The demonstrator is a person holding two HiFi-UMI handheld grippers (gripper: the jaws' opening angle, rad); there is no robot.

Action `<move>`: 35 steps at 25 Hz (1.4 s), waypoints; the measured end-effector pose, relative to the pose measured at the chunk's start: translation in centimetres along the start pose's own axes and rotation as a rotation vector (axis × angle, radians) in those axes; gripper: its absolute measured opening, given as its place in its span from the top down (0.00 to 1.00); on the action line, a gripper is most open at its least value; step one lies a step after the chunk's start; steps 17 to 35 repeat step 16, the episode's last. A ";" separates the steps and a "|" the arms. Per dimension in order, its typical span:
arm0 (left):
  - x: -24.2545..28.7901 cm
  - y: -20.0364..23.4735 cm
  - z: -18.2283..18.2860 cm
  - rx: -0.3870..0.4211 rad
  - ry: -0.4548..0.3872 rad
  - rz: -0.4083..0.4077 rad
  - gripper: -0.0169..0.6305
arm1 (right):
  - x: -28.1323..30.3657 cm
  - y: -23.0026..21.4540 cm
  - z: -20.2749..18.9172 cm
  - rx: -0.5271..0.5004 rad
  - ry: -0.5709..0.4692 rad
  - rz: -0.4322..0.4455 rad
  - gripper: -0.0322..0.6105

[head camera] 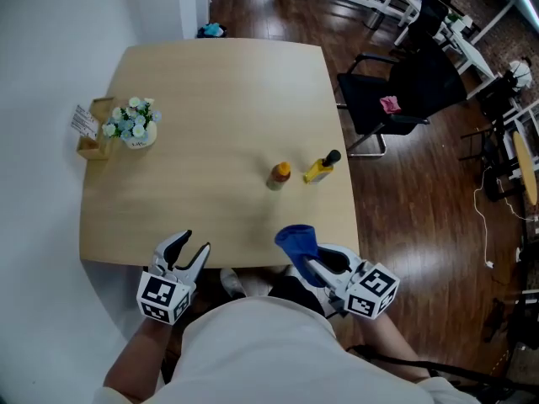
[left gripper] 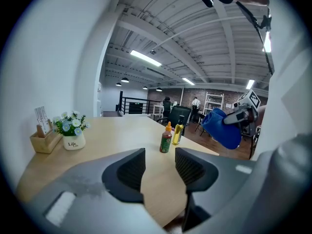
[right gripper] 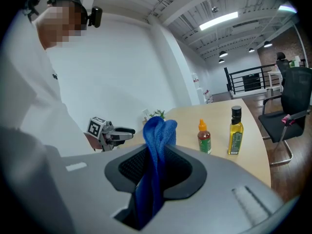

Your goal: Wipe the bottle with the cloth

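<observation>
Two bottles stand near the table's right edge: a small dark sauce bottle with an orange cap [head camera: 279, 175] [left gripper: 166, 138] [right gripper: 204, 137] and a yellow oil bottle with a black cap [head camera: 321, 167] [left gripper: 178, 133] [right gripper: 235, 131]. My right gripper [head camera: 310, 259] [right gripper: 157, 172] is shut on a blue cloth [head camera: 296, 242] [right gripper: 157, 150] [left gripper: 221, 127], held over the table's near edge. At the near left edge my left gripper [head camera: 192, 249] [left gripper: 160, 169] is open with nothing between its fingers. Both grippers are well short of the bottles.
A white pot of flowers [head camera: 135, 125] [left gripper: 72, 130] and a wooden card holder [head camera: 93, 131] [left gripper: 44, 135] sit at the light wooden table's [head camera: 210, 99] left edge. A black chair [head camera: 404, 95] stands on the dark floor to the right.
</observation>
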State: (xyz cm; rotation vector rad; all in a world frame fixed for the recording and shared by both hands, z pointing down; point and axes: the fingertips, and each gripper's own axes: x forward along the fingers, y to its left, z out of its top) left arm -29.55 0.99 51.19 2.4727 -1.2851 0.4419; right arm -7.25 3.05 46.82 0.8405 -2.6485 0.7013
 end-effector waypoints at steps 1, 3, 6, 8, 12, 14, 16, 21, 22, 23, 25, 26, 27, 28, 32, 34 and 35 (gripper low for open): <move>-0.1 0.0 0.2 0.003 -0.008 -0.002 0.66 | 0.1 0.1 0.0 -0.003 0.003 -0.002 0.81; -0.1 -0.2 0.4 0.002 -0.021 -0.013 0.66 | 0.2 0.4 -0.1 -0.009 0.007 -0.005 0.80; -0.1 -0.4 0.6 -0.001 -0.033 -0.027 0.66 | 0.6 0.7 -0.1 -0.014 0.019 -0.005 0.80; -0.1 -0.4 0.5 -0.001 -0.034 -0.032 0.66 | 0.8 1.0 0.0 -0.018 0.025 -0.003 0.81; 0.0 -0.3 0.6 -0.005 -0.036 -0.033 0.66 | 0.9 1.2 0.2 -0.023 0.030 -0.002 0.81; -0.1 -0.3 0.8 -0.003 -0.039 -0.032 0.66 | 0.8 1.4 0.1 -0.022 0.033 -0.002 0.81; -0.3 -0.3 0.9 -0.002 -0.042 -0.030 0.66 | 0.8 1.6 0.1 -0.021 0.034 0.000 0.80; -0.3 -0.3 0.9 -0.002 -0.042 -0.030 0.66 | 0.8 1.6 0.1 -0.021 0.034 0.000 0.80; -0.3 -0.3 0.9 -0.002 -0.042 -0.030 0.66 | 0.8 1.6 0.1 -0.021 0.034 0.000 0.80; -0.3 -0.3 0.9 -0.002 -0.042 -0.030 0.66 | 0.8 1.6 0.1 -0.021 0.034 0.000 0.80; -0.3 -0.3 0.9 -0.002 -0.042 -0.030 0.66 | 0.8 1.6 0.1 -0.021 0.034 0.000 0.80; -0.3 -0.3 0.9 -0.002 -0.042 -0.030 0.66 | 0.8 1.6 0.1 -0.021 0.034 0.000 0.80; -0.3 -0.3 0.9 -0.002 -0.042 -0.030 0.66 | 0.8 1.6 0.1 -0.021 0.034 0.000 0.80; -0.3 -0.3 0.9 -0.002 -0.042 -0.030 0.66 | 0.8 1.6 0.1 -0.021 0.034 0.000 0.80; -0.3 -0.3 0.9 -0.002 -0.042 -0.030 0.66 | 0.8 1.6 0.1 -0.021 0.034 0.000 0.80; -0.3 -0.3 0.9 -0.002 -0.042 -0.030 0.66 | 0.8 1.6 0.1 -0.021 0.034 0.000 0.80; -0.3 -0.3 0.9 -0.002 -0.042 -0.030 0.66 | 0.8 1.6 0.1 -0.021 0.034 0.000 0.80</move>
